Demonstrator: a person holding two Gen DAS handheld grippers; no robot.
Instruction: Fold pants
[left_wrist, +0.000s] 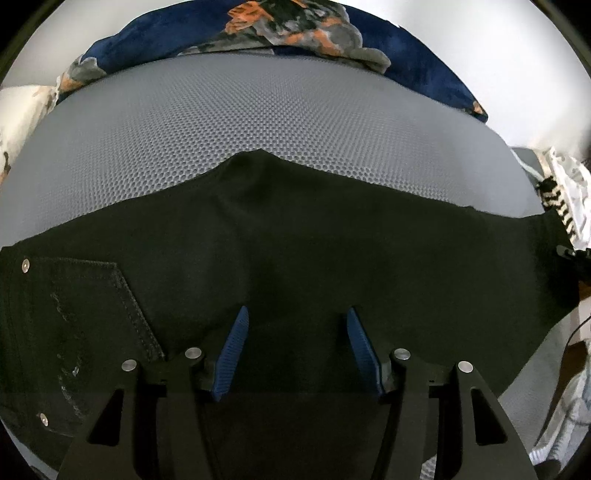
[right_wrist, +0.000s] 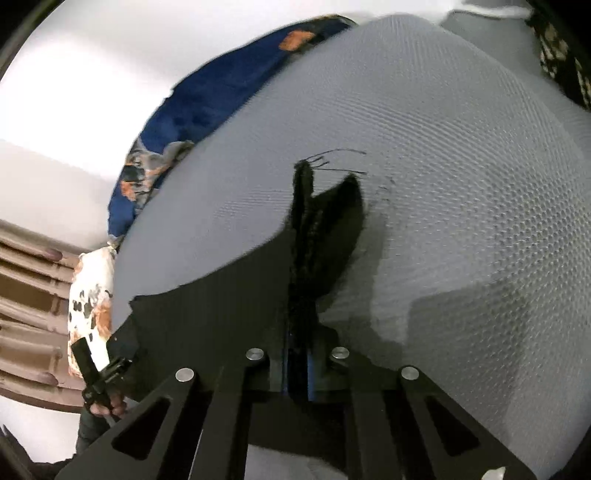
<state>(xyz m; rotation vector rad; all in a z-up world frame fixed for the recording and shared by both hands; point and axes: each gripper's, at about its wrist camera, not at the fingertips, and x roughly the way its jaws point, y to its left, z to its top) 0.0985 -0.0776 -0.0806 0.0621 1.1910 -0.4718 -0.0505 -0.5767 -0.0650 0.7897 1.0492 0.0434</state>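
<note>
Two claws working one pair of black pants (left_wrist: 295, 240). Right gripper (right_wrist: 298, 369): pinched together on a bunched hem edge (right_wrist: 306, 221) at the leg end, cloth standing up out of the fingers with loose threads trailing off the tip. Left gripper (left_wrist: 295, 354): hovering with blue pads (left_wrist: 232, 354) apart, nothing between them, pointing down over the seat area just beside the back pocket (left_wrist: 110, 295).

Outward from there: pants lying flat across the grey mesh mattress (left_wrist: 258, 122), waist end toward the left claw, leg running off toward the right one. Blue patterned blanket (left_wrist: 295, 33) heaped at the far edge.

Judging progress: looking early in a fold, likely the leg end being raised to bring over toward the waist. Remaining, by the look of it: carrying that end across, laying it down, squaring edges.

Looking like dark denim, stiffish, stitched pocket, metal rivets (left_wrist: 25, 265), frayed hem.
</note>
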